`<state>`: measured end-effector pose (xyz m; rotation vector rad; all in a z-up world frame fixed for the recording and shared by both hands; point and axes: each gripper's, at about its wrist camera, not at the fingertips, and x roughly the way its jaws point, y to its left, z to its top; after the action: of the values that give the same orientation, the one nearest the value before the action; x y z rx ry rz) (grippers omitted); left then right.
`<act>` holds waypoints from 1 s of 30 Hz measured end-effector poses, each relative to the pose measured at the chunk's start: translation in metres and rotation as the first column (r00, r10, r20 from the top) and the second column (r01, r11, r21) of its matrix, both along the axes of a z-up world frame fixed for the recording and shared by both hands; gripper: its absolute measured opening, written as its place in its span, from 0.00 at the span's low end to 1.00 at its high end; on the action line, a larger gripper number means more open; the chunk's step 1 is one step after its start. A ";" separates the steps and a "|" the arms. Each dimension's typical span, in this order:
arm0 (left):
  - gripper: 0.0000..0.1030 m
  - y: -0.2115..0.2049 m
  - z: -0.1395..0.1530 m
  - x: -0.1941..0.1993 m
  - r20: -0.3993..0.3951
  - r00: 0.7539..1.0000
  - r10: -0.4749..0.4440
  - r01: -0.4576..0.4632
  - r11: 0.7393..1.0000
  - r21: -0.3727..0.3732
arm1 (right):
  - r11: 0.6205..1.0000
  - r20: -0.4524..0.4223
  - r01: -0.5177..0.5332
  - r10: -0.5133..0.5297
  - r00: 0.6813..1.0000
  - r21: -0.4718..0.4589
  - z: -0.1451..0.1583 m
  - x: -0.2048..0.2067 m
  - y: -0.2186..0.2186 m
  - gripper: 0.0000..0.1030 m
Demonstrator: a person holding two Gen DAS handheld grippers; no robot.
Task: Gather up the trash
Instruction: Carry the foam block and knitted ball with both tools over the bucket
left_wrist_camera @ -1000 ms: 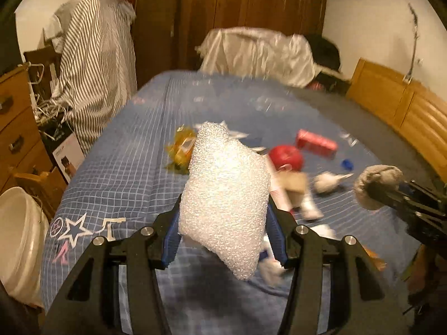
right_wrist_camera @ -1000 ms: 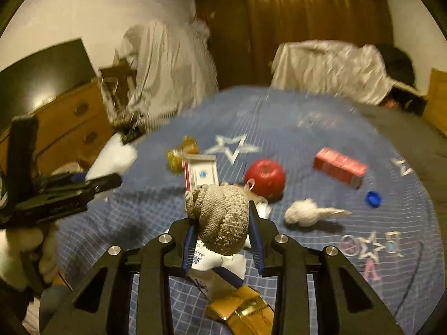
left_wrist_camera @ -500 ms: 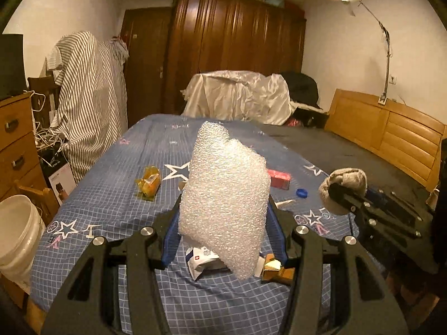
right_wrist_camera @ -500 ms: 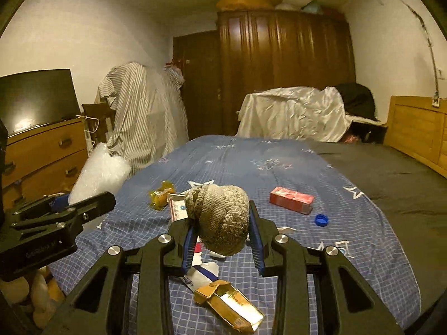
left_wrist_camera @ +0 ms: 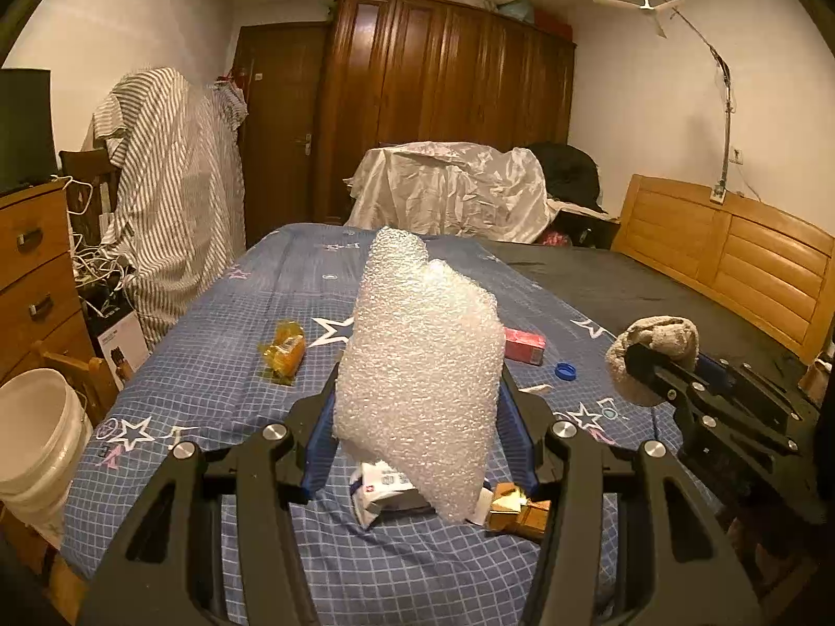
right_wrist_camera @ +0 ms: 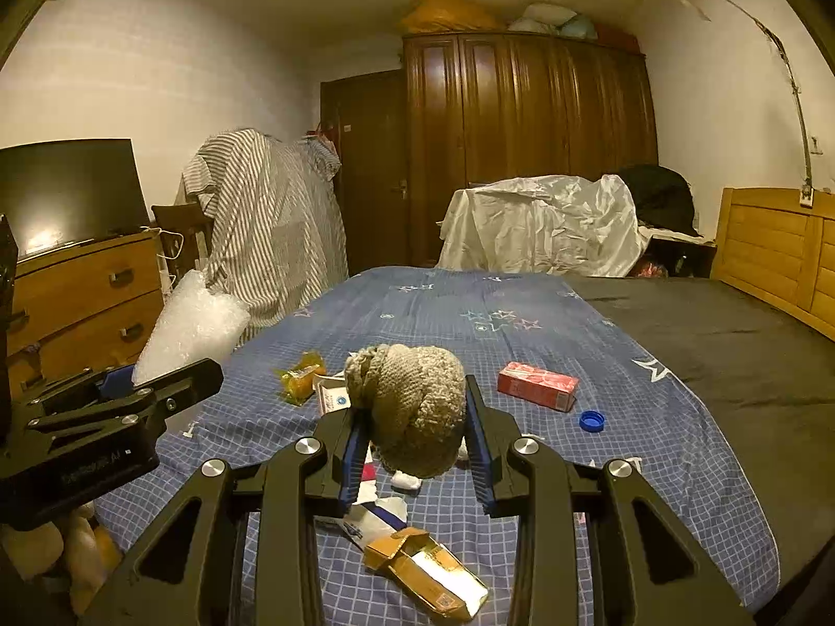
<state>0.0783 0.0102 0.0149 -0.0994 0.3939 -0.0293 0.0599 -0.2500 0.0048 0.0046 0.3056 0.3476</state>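
Left hand-held gripper [left_wrist_camera: 417,417] clamps a bubble-wrap wad [left_wrist_camera: 417,365]; right hand-held gripper [right_wrist_camera: 415,448] clamps a knitted ball [right_wrist_camera: 412,407].
Both hover above the bed [right_wrist_camera: 522,334]; red carton [right_wrist_camera: 537,385] and blue cap [right_wrist_camera: 592,421] lie on it.

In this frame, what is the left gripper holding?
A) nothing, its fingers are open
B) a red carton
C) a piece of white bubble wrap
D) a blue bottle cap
C: the left gripper is shut on the white bubble wrap, which stands up between its fingers, while the red carton and blue bottle cap lie on the bed.
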 end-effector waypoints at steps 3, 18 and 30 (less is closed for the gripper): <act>0.50 0.009 0.003 -0.001 0.002 1.000 0.017 -0.017 1.000 0.000 | 1.000 0.002 -0.025 0.025 1.000 -0.005 0.006 0.006 0.008 0.33; 0.50 0.112 0.024 -0.012 0.009 0.977 0.215 -0.215 0.977 -0.005 | 0.966 0.001 -0.258 0.258 0.966 -0.015 0.047 0.037 0.146 0.33; 0.50 0.228 0.034 -0.040 -0.020 0.905 0.426 -0.426 0.904 -0.019 | 0.875 -0.044 -0.482 0.481 0.876 -0.046 0.076 0.039 0.314 0.33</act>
<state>0.0385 0.2387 0.0486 -0.2074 0.3801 0.4013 0.0986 0.0640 0.0807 -0.1238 0.3458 0.8380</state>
